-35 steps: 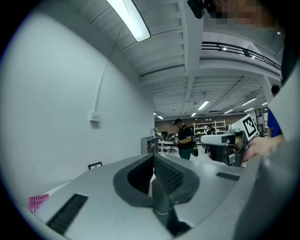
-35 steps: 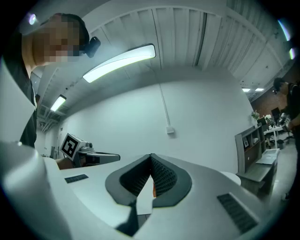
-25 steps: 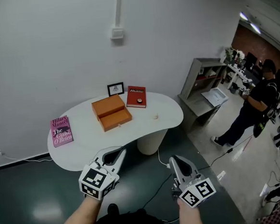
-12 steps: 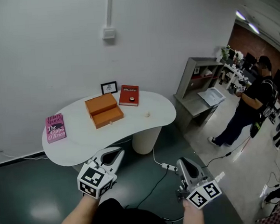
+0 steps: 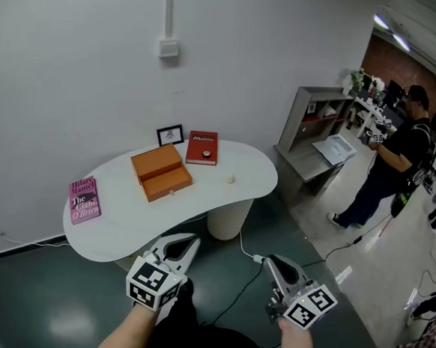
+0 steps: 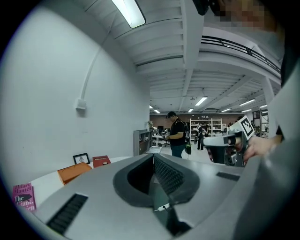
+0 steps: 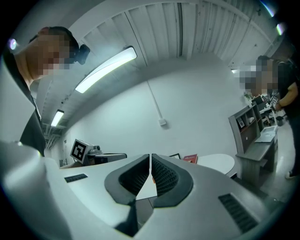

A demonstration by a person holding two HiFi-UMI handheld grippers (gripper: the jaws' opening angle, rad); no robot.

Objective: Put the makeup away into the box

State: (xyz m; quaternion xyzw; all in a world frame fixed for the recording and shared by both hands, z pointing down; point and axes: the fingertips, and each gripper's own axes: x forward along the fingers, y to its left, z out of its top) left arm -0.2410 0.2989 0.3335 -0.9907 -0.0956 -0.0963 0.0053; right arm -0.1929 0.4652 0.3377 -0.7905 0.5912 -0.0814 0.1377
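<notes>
Left gripper [image 5: 192, 243] and right gripper [image 5: 272, 261] have sunk slightly, both closed and empty, well short of the table [image 5: 124, 222]. Makeup [image 5: 230, 179] lies right of the box [image 5: 161, 172]; step closer, open jaws early.

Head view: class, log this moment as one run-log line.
left gripper: shut, empty | right gripper: shut, empty | orange box: on white table, untouched | both grippers: short of table
</notes>
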